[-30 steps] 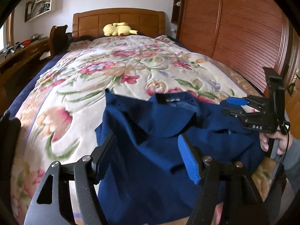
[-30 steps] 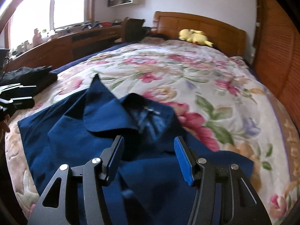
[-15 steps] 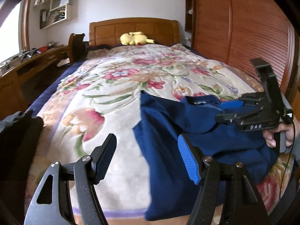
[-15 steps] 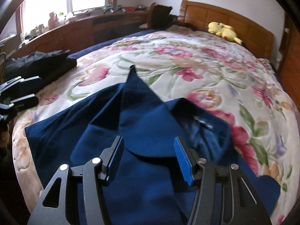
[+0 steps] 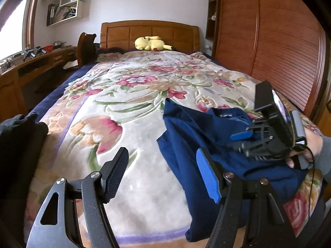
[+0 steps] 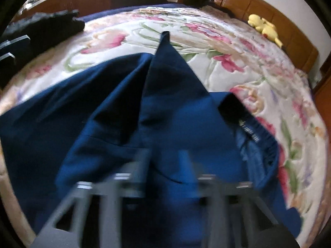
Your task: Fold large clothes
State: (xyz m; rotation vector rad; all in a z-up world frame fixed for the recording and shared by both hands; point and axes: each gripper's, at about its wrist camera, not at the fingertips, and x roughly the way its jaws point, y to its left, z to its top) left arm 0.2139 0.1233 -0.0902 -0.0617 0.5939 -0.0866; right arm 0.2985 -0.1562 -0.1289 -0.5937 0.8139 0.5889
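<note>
Crumpled near the foot of the floral bedspread [image 5: 128, 136], the navy garment [image 5: 194, 136] runs toward the headboard [image 5: 149, 31], one corner peaking that way. Left gripper [image 5: 161, 177] hovers wide open and empty, beside its left edge. Right gripper [image 6: 165, 171] is over the cloth; blur hides its grip.

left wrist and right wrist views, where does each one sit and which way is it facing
Left wrist: on the left gripper at the bed's foot, facing the wooden headboard; its open fingers show, plus the right gripper and the hand holding it.
Right wrist: on the right gripper, tilted down over the navy blue garment; its own fingers are motion-blurred.
Shared: the navy garment, floral bedspread, yellow plush toy, black folded clothes.
</note>
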